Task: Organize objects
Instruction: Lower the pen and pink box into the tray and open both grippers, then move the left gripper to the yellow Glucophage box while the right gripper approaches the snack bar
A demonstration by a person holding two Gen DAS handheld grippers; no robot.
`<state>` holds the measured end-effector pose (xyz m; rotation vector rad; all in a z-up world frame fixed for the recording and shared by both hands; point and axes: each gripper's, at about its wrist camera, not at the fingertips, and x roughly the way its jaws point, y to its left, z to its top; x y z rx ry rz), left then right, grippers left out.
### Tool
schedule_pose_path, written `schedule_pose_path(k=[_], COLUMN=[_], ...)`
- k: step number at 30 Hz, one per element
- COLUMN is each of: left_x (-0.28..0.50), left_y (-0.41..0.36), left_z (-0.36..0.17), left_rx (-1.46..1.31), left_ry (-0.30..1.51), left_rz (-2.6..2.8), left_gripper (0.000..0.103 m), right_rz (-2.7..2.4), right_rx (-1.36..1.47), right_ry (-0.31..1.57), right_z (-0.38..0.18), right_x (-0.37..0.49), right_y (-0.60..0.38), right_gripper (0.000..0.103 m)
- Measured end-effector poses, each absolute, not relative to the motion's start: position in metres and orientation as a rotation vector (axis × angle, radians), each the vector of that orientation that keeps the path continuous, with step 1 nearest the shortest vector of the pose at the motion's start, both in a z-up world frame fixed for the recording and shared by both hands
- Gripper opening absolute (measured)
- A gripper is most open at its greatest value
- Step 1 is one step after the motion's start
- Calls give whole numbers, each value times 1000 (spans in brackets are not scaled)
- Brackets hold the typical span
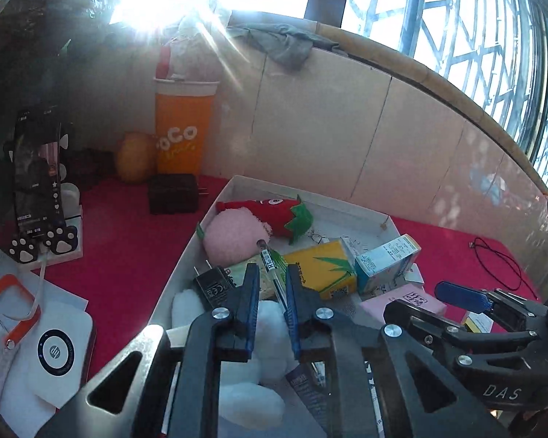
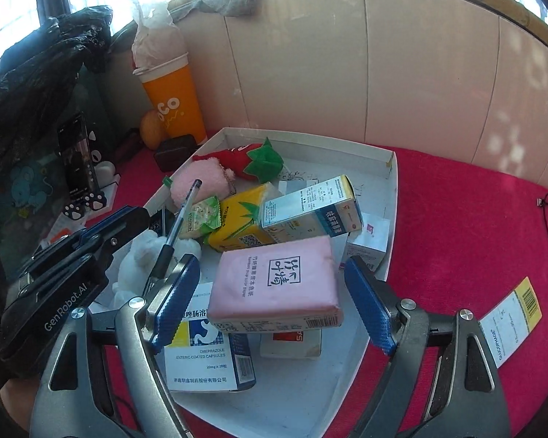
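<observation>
A white cardboard tray (image 1: 347, 208) (image 2: 391, 189) on the red cloth holds plush toys, tissue packs and medicine boxes. A clear pen (image 1: 272, 268) (image 2: 181, 215) lies tilted on a white plush toy (image 1: 263, 350) (image 2: 139, 259). My left gripper (image 1: 273, 281) (image 2: 142, 219) is open, its pads either side of the pen with a gap. My right gripper (image 2: 270, 261) (image 1: 438, 303) is open wide and straddles a pink tissue pack (image 2: 277, 281) (image 1: 402, 297) without touching it. Behind lie a yellow pack (image 2: 241, 222), a blue-white medicine box (image 2: 310, 208) and a strawberry plush (image 2: 244, 160).
An orange cup (image 1: 182, 135) (image 2: 175, 106), an orange fruit and a black adapter (image 1: 173, 193) stand by the tiled wall. A phone on a paw stand (image 1: 36, 179) is at the left. A medicine box (image 2: 511, 321) and a black cord (image 1: 500, 259) lie on the cloth to the right.
</observation>
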<state>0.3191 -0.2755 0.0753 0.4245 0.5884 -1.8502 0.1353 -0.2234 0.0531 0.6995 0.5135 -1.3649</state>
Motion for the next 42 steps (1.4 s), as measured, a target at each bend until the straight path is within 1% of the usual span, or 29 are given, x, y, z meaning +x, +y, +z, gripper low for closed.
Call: schedule_pose_path(k=[1,2,3,4,12,25,33,42], left_x=[320,321,324,328,336,312,283,246], left_y=[-275,-275,-274,-272,-270,-254,-240,-223], left_z=[76,77,79,80,89,100,107,112], left_rx=[418,409,393,369,333,365,410,478], left_ry=[578,562,544,537,541,484,424,353], left_rz=[-1836,-1804,-1781,-1770,-1721,-1761,-1826,-1926], left_gripper=[59,89,98,103,103,103,103,103], right_rz=[-1375,-1387,-1401,-1414,-1451,-1484,-1584,-1761], right_rx=[697,694,688,681,637,568,612,727], right_ry=[505,496,482,472,434,447,382,291], right_z=[54,56,58,59,70,76,77,64], right_x=[133,131,128,125,116,100,44,-54], right_y=[-221,-219,-217,-215,-190,-150,-128,-92], right_gripper=[88,90,94,103,103,103,103,103])
